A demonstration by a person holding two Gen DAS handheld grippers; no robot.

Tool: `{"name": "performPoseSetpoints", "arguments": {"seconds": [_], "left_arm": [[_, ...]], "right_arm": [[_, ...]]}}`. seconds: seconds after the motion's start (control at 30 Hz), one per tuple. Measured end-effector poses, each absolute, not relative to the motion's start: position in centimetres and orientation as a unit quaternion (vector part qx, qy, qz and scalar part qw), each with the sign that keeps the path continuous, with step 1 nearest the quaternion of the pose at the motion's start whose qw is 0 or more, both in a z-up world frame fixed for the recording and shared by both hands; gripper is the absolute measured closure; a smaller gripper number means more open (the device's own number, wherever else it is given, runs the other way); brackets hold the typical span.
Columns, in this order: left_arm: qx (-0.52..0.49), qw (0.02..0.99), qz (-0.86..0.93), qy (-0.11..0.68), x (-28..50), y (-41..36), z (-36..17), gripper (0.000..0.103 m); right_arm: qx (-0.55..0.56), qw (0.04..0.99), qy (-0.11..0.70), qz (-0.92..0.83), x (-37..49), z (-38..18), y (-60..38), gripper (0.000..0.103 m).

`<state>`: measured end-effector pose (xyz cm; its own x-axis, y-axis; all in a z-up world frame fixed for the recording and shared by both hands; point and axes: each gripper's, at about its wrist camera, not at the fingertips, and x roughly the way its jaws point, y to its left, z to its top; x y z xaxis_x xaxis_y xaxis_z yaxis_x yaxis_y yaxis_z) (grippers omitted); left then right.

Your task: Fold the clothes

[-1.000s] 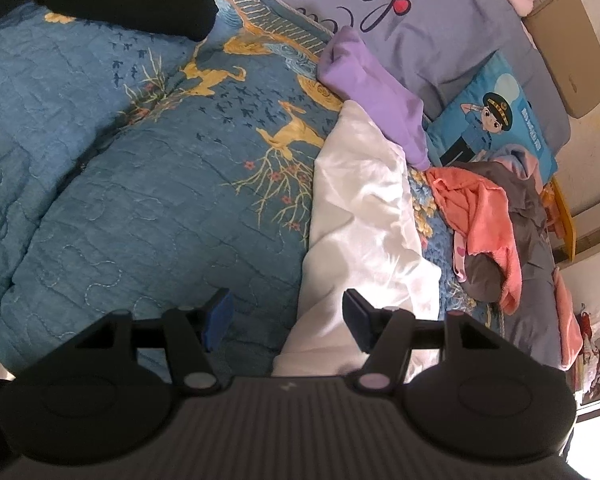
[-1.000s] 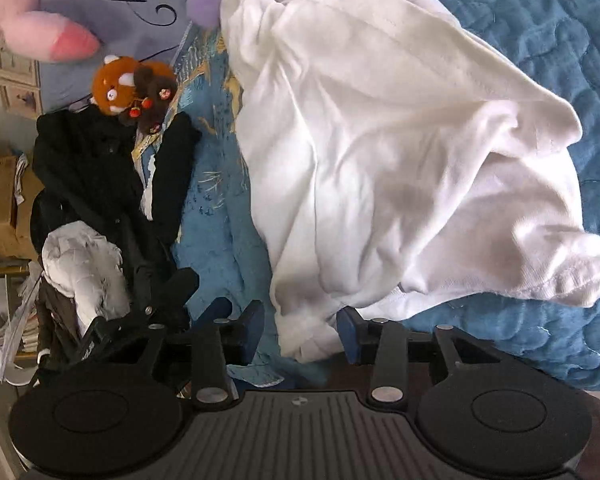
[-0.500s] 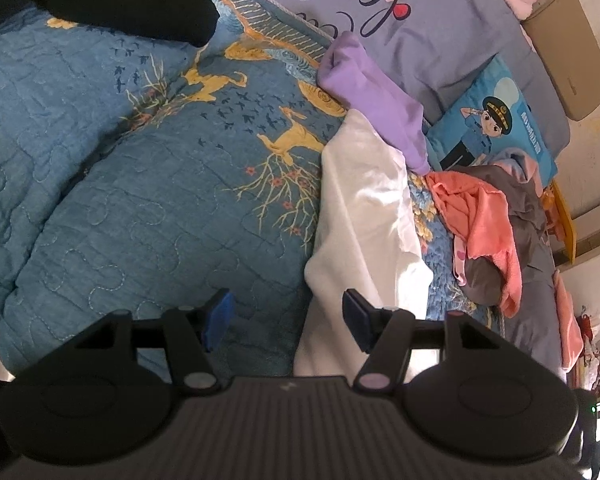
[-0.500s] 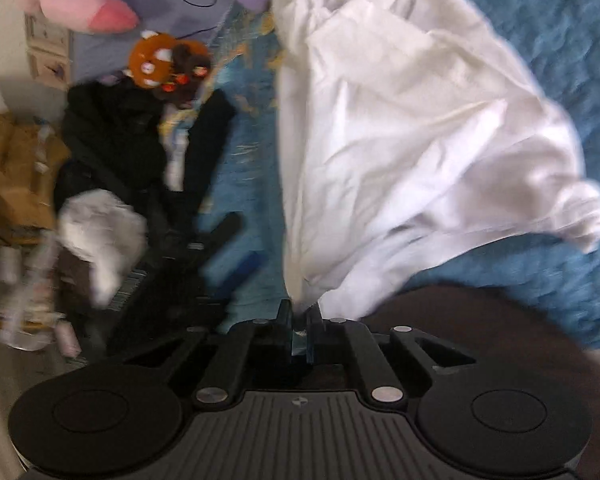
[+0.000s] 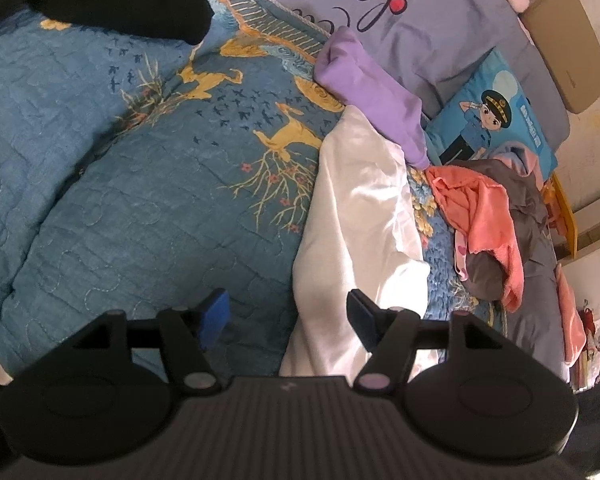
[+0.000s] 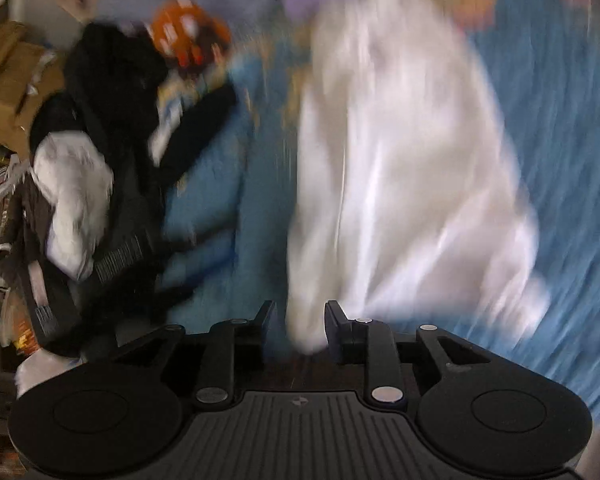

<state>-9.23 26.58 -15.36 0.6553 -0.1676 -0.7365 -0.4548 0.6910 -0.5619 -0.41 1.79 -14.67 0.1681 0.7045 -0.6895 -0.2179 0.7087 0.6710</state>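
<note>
— Left wrist view?
— Sharp, daylit; glare bleaches the white garment [image 5: 360,216], fisheye bending the bed's edges, corners black.
— Right wrist view?
— Heavy motion blur smears everything beyond the hand-held gripper [image 6: 297,320].

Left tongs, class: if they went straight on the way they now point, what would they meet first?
Most likely the white garment, whose near edge lies between the open left tongs; the blue quilt lies beside and under it. Depth is unclear, so this is a judgement.
</note>
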Motion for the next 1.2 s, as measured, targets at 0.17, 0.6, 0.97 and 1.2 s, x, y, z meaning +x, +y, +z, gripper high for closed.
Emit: {"name": "performPoseSetpoints", "arguments": {"seconds": [0.17, 0.6, 0.97, 1.2], "left_arm": [[-0.359, 0.834, 0.072, 0.413, -6.7, 26.2, -14.9, 0.034], [-0.283, 0.854, 0.042, 0.434, 1.4, 25.4, -15.3, 0.03], [-0.299, 0.85, 0.038, 0.432, 1.1, 25.9, -15.5, 0.028], [-0.265, 0.85, 0.045, 0.453, 1.7, 24.8, -16.2, 0.027]], "right_arm": [[0.218, 0.803, 0.484, 0.271, 8.8, -12.3, -0.1, 0.064], [0.245, 0.776, 0.548, 0.195, 25.2, -21.1, 3.4, 0.069], [0.12, 0.853, 0.435, 0.26, 25.0, -14.2, 6.7, 0.096], [0.047, 0.835, 0.512, 0.199, 28.3, -17.6, 8.5, 0.094]]}}
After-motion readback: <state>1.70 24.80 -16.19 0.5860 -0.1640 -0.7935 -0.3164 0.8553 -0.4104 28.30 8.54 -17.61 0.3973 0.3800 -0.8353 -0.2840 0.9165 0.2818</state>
